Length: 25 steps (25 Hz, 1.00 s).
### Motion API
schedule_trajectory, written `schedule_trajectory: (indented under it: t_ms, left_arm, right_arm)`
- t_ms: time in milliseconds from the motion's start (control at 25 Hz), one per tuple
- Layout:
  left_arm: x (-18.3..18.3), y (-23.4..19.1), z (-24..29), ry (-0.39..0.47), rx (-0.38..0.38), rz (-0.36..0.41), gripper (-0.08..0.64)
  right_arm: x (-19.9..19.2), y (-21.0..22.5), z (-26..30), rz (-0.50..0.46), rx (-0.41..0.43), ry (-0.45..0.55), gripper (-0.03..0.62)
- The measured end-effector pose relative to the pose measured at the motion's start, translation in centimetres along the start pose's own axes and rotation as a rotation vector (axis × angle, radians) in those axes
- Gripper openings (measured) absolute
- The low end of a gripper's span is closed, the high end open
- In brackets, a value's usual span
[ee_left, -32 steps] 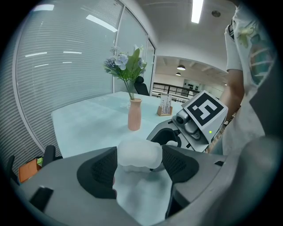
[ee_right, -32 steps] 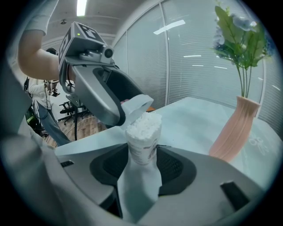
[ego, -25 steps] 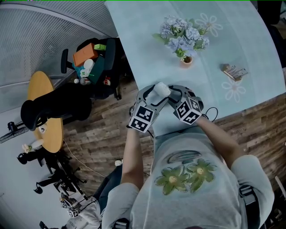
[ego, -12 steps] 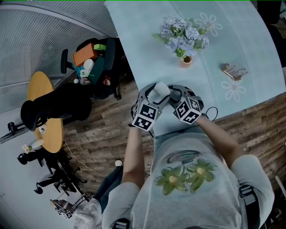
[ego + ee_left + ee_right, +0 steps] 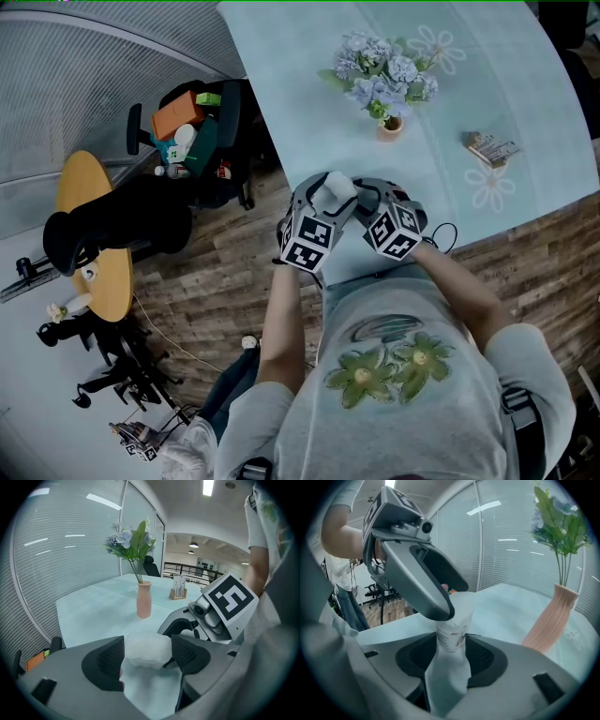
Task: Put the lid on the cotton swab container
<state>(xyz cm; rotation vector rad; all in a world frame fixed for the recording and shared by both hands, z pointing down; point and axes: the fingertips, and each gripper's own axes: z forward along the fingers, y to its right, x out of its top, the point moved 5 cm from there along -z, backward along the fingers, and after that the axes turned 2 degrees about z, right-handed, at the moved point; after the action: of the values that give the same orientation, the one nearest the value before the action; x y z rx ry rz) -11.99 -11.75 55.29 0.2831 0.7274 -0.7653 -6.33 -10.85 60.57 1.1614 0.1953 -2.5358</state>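
In the head view both grippers meet over the near edge of the pale table (image 5: 309,84), with a white piece (image 5: 336,190) between them. My left gripper (image 5: 147,656) is shut on a cloudy white lid (image 5: 145,649), one pad on each side. My right gripper (image 5: 451,656) is shut on the cotton swab container (image 5: 452,630), a slim white tube with a printed label, held upright. The left gripper (image 5: 426,588) holds the lid at the container's top. One of its jaws hides the joint, so I cannot tell if the lid is seated.
A pink vase of pale blue flowers (image 5: 386,80) stands mid-table, with a small holder of sticks (image 5: 490,150) to its right. Left of the table are a black chair loaded with items (image 5: 192,131) and a round wooden stool (image 5: 89,234) on the plank floor.
The left gripper has edged slightly toward the right one. Both keep their hold on the lid and the container.
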Motion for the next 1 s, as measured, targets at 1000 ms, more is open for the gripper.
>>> schedule_trajectory:
  t_ms: [1000]
  left_arm:
    - [0.09,0.09,0.75,-0.107,0.001,0.021,0.316]
  right_arm:
    - [-0.07,-0.10,0.09,-0.002,0.001,-0.006,0.199]
